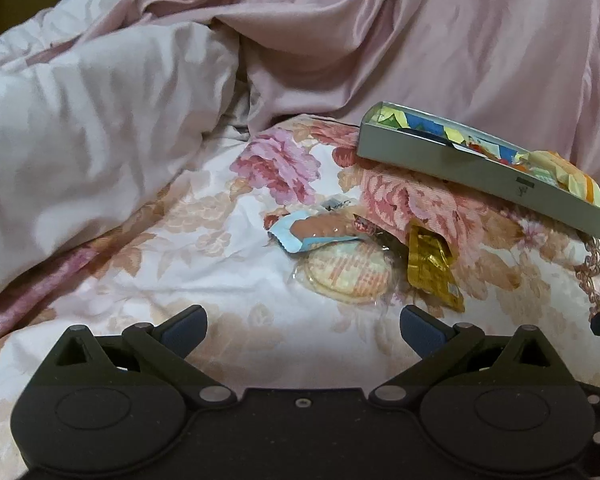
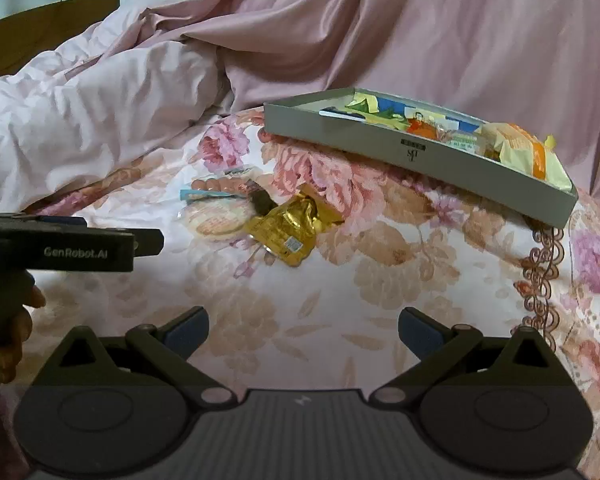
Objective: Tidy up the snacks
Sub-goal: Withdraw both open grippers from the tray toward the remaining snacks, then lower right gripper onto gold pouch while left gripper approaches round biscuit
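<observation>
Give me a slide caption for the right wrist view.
Open right tongs face a gold packet, round cracker and grey box of snacks on a floral quilt.

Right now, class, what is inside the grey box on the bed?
The grey box holds colourful wrapped snacks, including a yellow-and-orange packet at its right end. Whatever lies under that pile is covered.

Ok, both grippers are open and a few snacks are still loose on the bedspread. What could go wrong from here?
The grey box sits tilted on a hump of bedspread; dropping things in may tip it. The round cracker lies partly under the sausage pack and touches the gold packet, so the left gripper might snag a neighbour or crush it.
</observation>
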Tool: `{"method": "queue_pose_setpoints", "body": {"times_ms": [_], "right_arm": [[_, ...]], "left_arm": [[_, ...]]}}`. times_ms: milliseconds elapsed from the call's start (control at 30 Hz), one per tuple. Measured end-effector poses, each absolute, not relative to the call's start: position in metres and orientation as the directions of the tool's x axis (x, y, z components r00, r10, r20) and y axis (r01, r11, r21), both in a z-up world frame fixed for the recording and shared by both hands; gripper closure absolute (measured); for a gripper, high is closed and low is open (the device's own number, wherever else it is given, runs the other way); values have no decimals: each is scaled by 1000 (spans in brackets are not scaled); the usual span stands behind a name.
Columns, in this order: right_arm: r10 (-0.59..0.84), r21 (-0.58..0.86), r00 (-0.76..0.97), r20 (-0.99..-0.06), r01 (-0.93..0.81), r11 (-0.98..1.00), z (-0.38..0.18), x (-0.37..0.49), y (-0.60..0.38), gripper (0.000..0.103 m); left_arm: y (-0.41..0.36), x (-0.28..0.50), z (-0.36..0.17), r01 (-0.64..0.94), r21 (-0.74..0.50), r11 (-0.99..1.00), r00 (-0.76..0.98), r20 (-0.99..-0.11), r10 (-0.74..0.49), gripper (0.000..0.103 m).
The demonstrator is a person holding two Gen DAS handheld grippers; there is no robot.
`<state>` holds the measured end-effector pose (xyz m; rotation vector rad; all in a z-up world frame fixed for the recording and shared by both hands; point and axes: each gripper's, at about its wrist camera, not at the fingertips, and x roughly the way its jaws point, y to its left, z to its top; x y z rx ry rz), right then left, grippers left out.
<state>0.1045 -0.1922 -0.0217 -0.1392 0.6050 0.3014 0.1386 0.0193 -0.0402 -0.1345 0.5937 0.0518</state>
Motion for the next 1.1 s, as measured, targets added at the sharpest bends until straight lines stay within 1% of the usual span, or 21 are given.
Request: {"method": "queue_pose_setpoints", "body": {"times_ms": [167,267,567,700,767,933,1100], "right_arm": [[218,-64,802,-556,-303,951,-23,120,-192,0],[207,-63,812,-546,-286,956,-25,137,-193,0],[304,26,786,-538,-345,938,-30,182,-193,0],[355,74,772,-526,-374,924,-32,203,-190,0],[384,133,754,-533,-373,918,-33,217,-192,0],[461,281,705,-539,-365,887,-37,240,-199,1],[466,286,701,-540,-367,885,-40,248,-195,1]], "left_arm": [[22,163,-52,-48,-132,990,779,-626,-46,1],[20,171,-61,-35,-111,993,765,-643,-45,1],[18,187,-59,44,-35,998,801,-595,-57,1],[15,195,-60,120,-15,993,815,-570,-107,1],[12,199,-60,173,-1,985,821,-552,-145,1],[-1,216,-68,236,52,970,812,-560,-167,1],[-1,226,-72,228,52,972,811,-563,-160,1]]}}
